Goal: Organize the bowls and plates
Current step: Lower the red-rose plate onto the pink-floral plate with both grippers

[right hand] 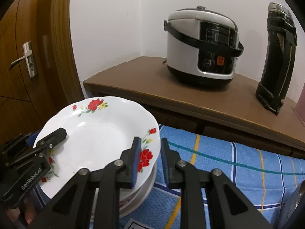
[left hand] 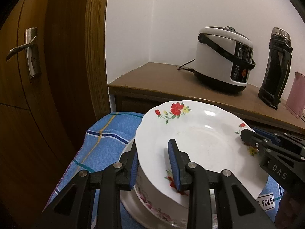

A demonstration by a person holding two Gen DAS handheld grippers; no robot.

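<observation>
A white deep plate point(left hand: 200, 143) with red flowers on its rim is held between both grippers, just above a stack of dishes. My left gripper point(left hand: 152, 148) is shut on the plate's left rim, one blue pad inside and one under the edge. My right gripper point(right hand: 150, 141) is shut on the opposite rim of the plate point(right hand: 99, 139). Each gripper shows in the other's view, the right gripper point(left hand: 246, 133) and the left gripper point(right hand: 61, 132). Under the plate sits a white bowl with pink flowers point(left hand: 152, 196), resting on another white dish point(right hand: 146, 183). Whether the plate touches the bowl is hidden.
The stack stands on a blue checked cloth point(right hand: 228, 162). Behind it a brown cabinet top point(left hand: 152, 78) carries a white rice cooker point(right hand: 202, 47), a black flask point(right hand: 276, 57) and a pink object point(left hand: 296, 93). A wooden door point(left hand: 28, 57) is at the left.
</observation>
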